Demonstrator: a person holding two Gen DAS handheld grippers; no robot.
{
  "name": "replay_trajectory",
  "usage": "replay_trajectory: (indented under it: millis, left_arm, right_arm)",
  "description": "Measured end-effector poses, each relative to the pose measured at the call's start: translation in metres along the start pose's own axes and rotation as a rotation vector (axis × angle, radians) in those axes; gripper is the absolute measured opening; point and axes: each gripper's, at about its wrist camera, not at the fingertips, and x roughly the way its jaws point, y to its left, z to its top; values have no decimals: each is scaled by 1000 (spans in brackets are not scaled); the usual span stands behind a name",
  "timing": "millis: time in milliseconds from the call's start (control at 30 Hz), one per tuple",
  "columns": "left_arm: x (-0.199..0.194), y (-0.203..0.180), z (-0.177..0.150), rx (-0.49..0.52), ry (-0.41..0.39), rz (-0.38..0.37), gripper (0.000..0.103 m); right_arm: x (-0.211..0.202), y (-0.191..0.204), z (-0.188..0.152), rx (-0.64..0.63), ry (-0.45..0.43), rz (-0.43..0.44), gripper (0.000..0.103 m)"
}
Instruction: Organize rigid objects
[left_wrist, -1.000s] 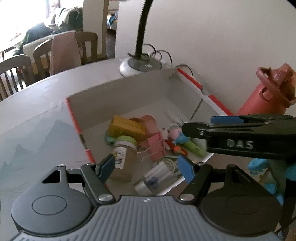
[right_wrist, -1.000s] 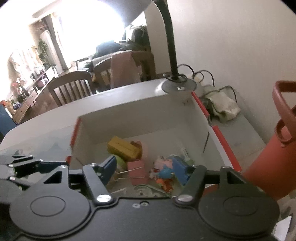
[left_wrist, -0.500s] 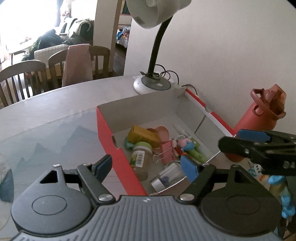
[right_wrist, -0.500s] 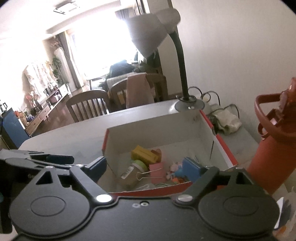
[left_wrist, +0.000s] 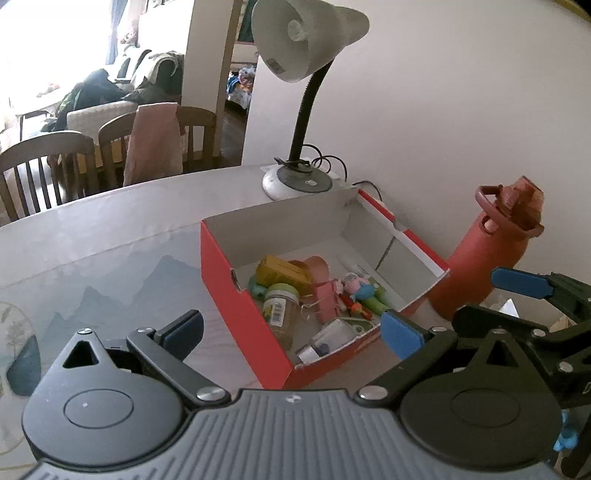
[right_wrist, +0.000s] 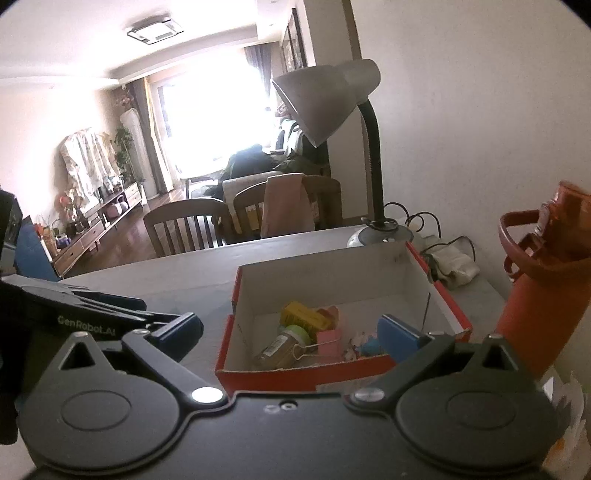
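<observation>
- The left claw (left_wrist: 291, 332) has its jaws opening, blue pads wide apart, nothing between them; it hangs over the near corner of the box.
- The right claw (right_wrist: 290, 332) is likewise opening and empty, its pads clear of the box's near wall.
- "GenRobot.AI" is printed in pale letters on the side of the left claw as the right wrist view shows it.
- A small clear glass jar with a green lid (left_wrist: 279, 308) carries a barcode label; its text is too small to read.
- The red cardboard box with a white inside (left_wrist: 236, 291) sits on the pale grey tabletop (left_wrist: 110, 236), which bears a printed mountain pattern.
- The jar, a yellow carton (left_wrist: 280, 271), a pink binder clip (left_wrist: 327, 301) and small toy figures lie inside the box.
- A white gooseneck desk lamp (left_wrist: 306, 70) stands behind the box, and a rust-red water bottle (left_wrist: 491, 243) just right of it.
- Wooden chairs (right_wrist: 184, 230) stand beyond the tabletop in a bright living room.
</observation>
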Motion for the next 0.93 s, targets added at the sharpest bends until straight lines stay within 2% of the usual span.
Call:
replay_trajectory:
  millis: [400, 933]
  left_arm:
    - [-25, -15, -11, 75, -50, -13, 103]
    - [-22, -18, -17, 102, -32, 14, 103]
  right_arm:
    - [-18, 2, -10, 50, -20, -23, 102]
    - [-22, 7, -17, 58, 2, -34, 102]
